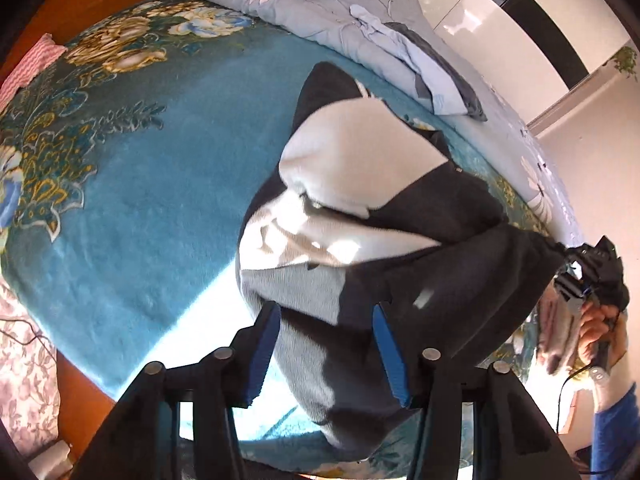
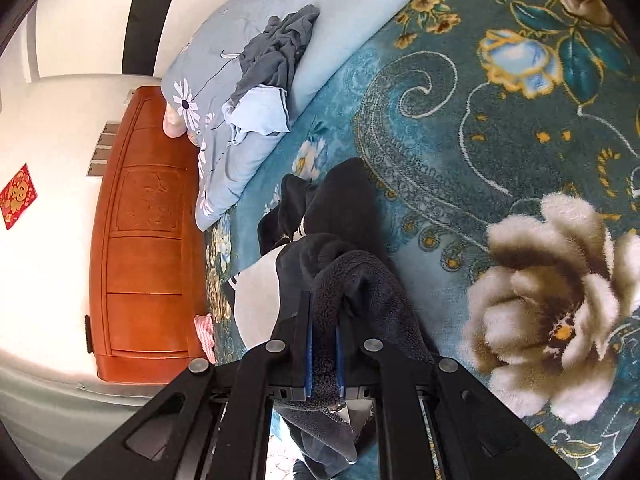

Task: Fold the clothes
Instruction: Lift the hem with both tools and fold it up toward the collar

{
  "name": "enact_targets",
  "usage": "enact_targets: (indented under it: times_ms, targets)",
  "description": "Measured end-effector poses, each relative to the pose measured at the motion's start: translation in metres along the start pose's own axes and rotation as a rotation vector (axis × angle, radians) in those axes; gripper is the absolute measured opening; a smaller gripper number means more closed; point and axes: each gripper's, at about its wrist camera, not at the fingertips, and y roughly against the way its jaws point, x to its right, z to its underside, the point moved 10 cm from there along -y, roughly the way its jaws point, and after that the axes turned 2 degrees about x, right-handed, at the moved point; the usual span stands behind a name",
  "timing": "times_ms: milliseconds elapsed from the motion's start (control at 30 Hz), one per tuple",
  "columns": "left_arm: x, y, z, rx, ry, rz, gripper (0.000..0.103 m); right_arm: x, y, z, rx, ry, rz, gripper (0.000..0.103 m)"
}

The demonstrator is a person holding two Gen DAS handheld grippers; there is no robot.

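Observation:
A black and white fleece garment (image 1: 360, 216) lies bunched on the blue floral blanket (image 1: 168, 208). My left gripper (image 1: 326, 354) is open, its blue pads on either side of the garment's near part. My right gripper (image 2: 323, 356) is shut on a dark fleece edge of the garment (image 2: 352, 280) and holds it up off the blanket. The right gripper also shows in the left wrist view (image 1: 580, 276) at the right, held by a hand, with the dark cloth pulled taut toward it.
A light blue daisy-print quilt (image 1: 332, 4) with grey and pale blue clothes (image 1: 432, 68) on it lies along the bed's far side. An orange wooden headboard (image 2: 140, 240) stands at the bed's end. A pink cloth (image 1: 32, 64) lies at the blanket's edge.

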Motion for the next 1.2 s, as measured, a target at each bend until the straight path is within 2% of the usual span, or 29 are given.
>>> enact_targets:
  times_ms: [67, 167, 300, 367, 400, 433, 500, 533, 567, 633, 767, 867, 933, 1000, 1067, 1133, 1200]
  targets:
    - [-0.009, -0.014, 0.027, -0.061, 0.083, 0.006, 0.055, 0.003, 0.001, 0.004, 0.002, -0.01, -0.01, 0.01]
    - [-0.011, -0.031, 0.057, -0.162, 0.174, 0.062, 0.055, 0.006, 0.003, 0.012, 0.003, -0.023, -0.022, 0.01]
    - [-0.009, -0.045, 0.087, -0.247, 0.253, 0.112, 0.055, 0.012, 0.01, 0.021, 0.012, -0.043, -0.043, 0.011]
    - [0.001, -0.051, 0.1, -0.291, 0.263, 0.163, 0.053, 0.016, 0.013, 0.026, 0.011, -0.048, -0.045, 0.011]
    - [0.003, -0.053, 0.104, -0.306, 0.256, 0.166, 0.053, 0.018, 0.015, 0.029, 0.01, -0.05, -0.046, 0.011]
    - [0.005, -0.054, 0.108, -0.316, 0.246, 0.159, 0.051, 0.02, 0.017, 0.032, 0.01, -0.053, -0.047, 0.011]
    - [0.004, -0.054, 0.108, -0.316, 0.236, 0.143, 0.035, 0.024, 0.02, 0.037, 0.009, -0.058, -0.049, 0.011]
    - [0.002, -0.053, 0.106, -0.308, 0.245, 0.143, 0.02, 0.026, 0.022, 0.039, 0.009, -0.063, -0.049, 0.011]
    - [0.0, -0.051, 0.103, -0.296, 0.263, 0.151, 0.015, 0.028, 0.024, 0.041, 0.009, -0.067, -0.05, 0.011]
    - [-0.005, -0.038, 0.091, -0.249, 0.31, 0.186, 0.012, 0.03, 0.028, 0.043, 0.01, -0.067, -0.048, 0.011]
    - [-0.024, 0.018, 0.05, -0.095, 0.424, 0.311, 0.011, 0.025, 0.043, 0.053, 0.002, -0.013, -0.034, 0.011]
    - [-0.049, 0.07, 0.025, 0.024, 0.463, 0.326, 0.011, 0.01, 0.057, 0.088, -0.09, 0.088, -0.065, 0.01]
    - [-0.064, 0.091, 0.014, 0.067, 0.503, 0.337, 0.011, 0.005, 0.065, 0.114, -0.153, 0.139, -0.081, 0.01]
    - [-0.071, 0.094, -0.003, 0.078, 0.515, 0.339, 0.011, 0.003, 0.07, 0.138, -0.201, 0.158, -0.102, 0.01]
    - [-0.071, 0.086, -0.031, 0.077, 0.491, 0.334, 0.011, -0.001, 0.07, 0.144, -0.209, 0.152, -0.134, 0.01]
    - [-0.059, 0.073, -0.067, 0.079, 0.466, 0.35, 0.011, -0.014, 0.062, 0.134, -0.192, 0.153, -0.169, 0.01]
    - [-0.05, 0.063, -0.11, 0.091, 0.439, 0.361, 0.011, -0.03, 0.051, 0.108, -0.158, 0.144, -0.194, 0.01]
